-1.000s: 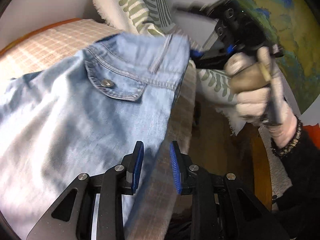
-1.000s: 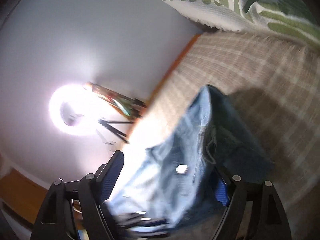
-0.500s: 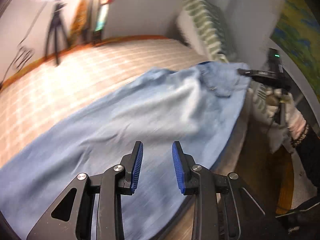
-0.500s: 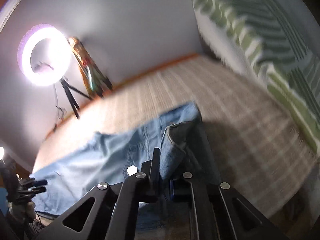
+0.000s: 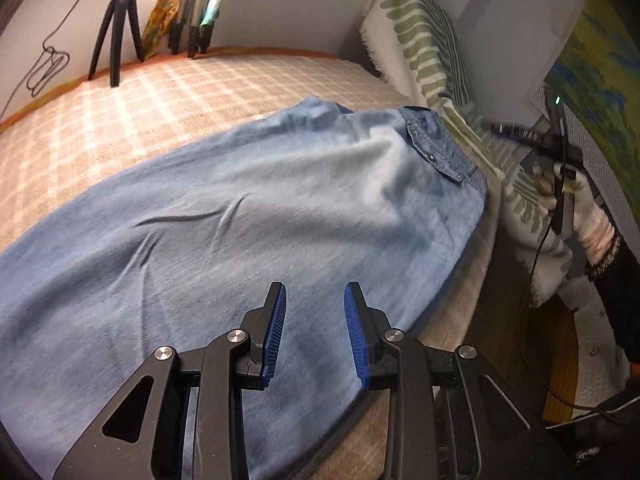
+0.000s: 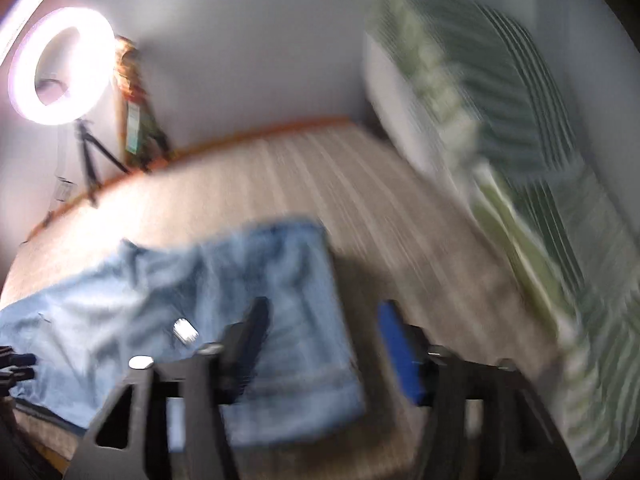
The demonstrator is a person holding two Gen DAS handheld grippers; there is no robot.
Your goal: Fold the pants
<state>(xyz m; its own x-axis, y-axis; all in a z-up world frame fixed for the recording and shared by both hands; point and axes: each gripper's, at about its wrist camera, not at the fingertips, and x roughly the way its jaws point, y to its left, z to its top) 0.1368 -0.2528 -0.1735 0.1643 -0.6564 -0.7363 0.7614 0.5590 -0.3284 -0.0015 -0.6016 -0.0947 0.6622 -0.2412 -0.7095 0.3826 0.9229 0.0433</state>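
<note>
pants [image 5: 248,216] lie spread flat on the bed [image 5: 160,92], waistband end toward the pillow [image 5: 432,52], near edge running along the bed's side. your left gripper [image 5: 312,334] hovers over the denim, jaws spread, holding nothing. your right gripper [image 6: 324,340] is off the waist end, view blurred, jaws spread, empty too. denim looks soft and limp but fairly weighty: it will drape and drag, not slide. judgement: pinch at the waistband [image 5: 444,136] or a hem, where seams are thick; mid-leg cloth will bunch. button [image 6: 185,329] side is stiffer.
</note>
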